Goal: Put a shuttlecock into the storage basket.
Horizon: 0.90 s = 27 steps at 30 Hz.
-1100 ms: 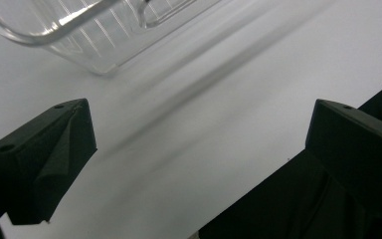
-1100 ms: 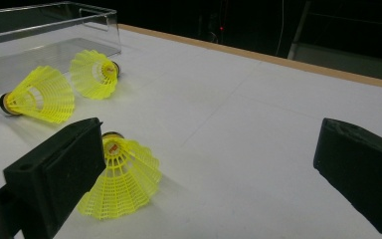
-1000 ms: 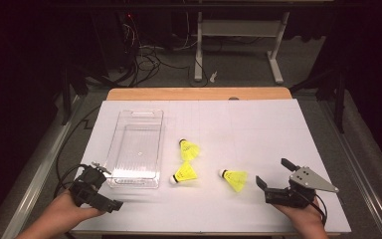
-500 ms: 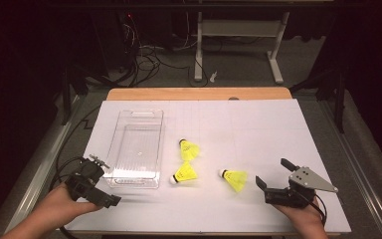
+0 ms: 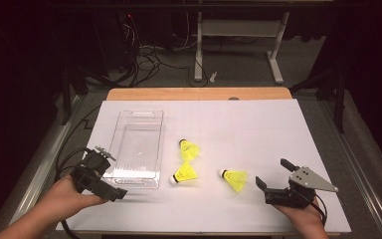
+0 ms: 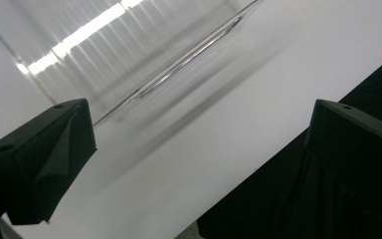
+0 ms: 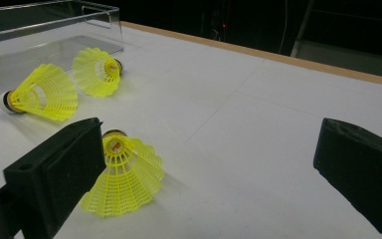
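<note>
Three yellow shuttlecocks lie on the white table [image 5: 258, 129]: one [image 5: 189, 149] beside the clear plastic bin [image 5: 134, 147], one [image 5: 184, 173] near the bin's front corner, and one [image 5: 234, 179] further right. My left gripper [image 5: 112, 173] is open at the bin's front left corner, with nothing between its jaws. In the left gripper view the gripper [image 6: 204, 119] faces the blurred bin edge [image 6: 179, 59]. My right gripper [image 5: 272, 172] stands open just right of the rightmost shuttlecock. That shuttlecock [image 7: 124, 177] lies beside the left jaw in the right gripper view, where the gripper [image 7: 211, 134] holds nothing. The other two shuttlecocks [image 7: 42, 94] [image 7: 97, 69] lie further off.
A wooden strip [image 5: 199, 93] runs along the table's far edge. Behind it stand a desk frame [image 5: 238, 35] and loose cables [image 5: 149, 55] on the floor. Bare white surface stretches across the right half of the table. The bin [image 7: 54, 30] is empty.
My left gripper has shifted a little away from the table's front edge and turned beside the bin's corner. The right gripper and the shuttlecocks have not moved.
</note>
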### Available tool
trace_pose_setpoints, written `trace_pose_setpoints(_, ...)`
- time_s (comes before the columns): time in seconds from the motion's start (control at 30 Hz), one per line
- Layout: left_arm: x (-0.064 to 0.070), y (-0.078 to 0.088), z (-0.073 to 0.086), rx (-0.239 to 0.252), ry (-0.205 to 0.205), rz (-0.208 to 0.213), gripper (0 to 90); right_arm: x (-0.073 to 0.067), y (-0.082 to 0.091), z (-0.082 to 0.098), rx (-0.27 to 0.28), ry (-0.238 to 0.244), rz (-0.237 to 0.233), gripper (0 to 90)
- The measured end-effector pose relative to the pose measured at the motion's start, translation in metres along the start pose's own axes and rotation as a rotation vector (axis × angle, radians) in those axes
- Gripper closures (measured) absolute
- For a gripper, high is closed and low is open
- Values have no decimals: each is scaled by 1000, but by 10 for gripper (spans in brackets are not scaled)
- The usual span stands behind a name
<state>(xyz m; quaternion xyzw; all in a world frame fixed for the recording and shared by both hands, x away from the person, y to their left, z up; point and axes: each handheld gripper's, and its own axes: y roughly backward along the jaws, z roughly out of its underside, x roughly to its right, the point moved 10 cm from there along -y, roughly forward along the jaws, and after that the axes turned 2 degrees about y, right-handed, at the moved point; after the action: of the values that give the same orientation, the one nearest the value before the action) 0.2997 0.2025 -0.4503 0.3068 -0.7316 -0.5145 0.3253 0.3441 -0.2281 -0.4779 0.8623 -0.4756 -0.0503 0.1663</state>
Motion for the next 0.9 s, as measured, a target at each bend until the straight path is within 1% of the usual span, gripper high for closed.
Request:
trace_pose_setpoints(0.27,14,-5,-15,-1,-40,9,6,0,1,0,3,-1,-1,1)
trace_pose_setpoints(0.4,19,-8,-21,-8,-59,13,6,0,0,0,2,-1,-3,1)
trace_pose_setpoints(0.53,26,-10,-27,-26,-75,19,6,-1,1,-1,4,1,-5,1)
trace_pose_setpoints(0.67,34,-11,-34,-20,-95,25,6,-1,1,-1,4,1,-6,1)
trace_pose_setpoints(0.9,46,-16,-44,-33,-125,37,6,-1,1,-1,3,2,-8,1)
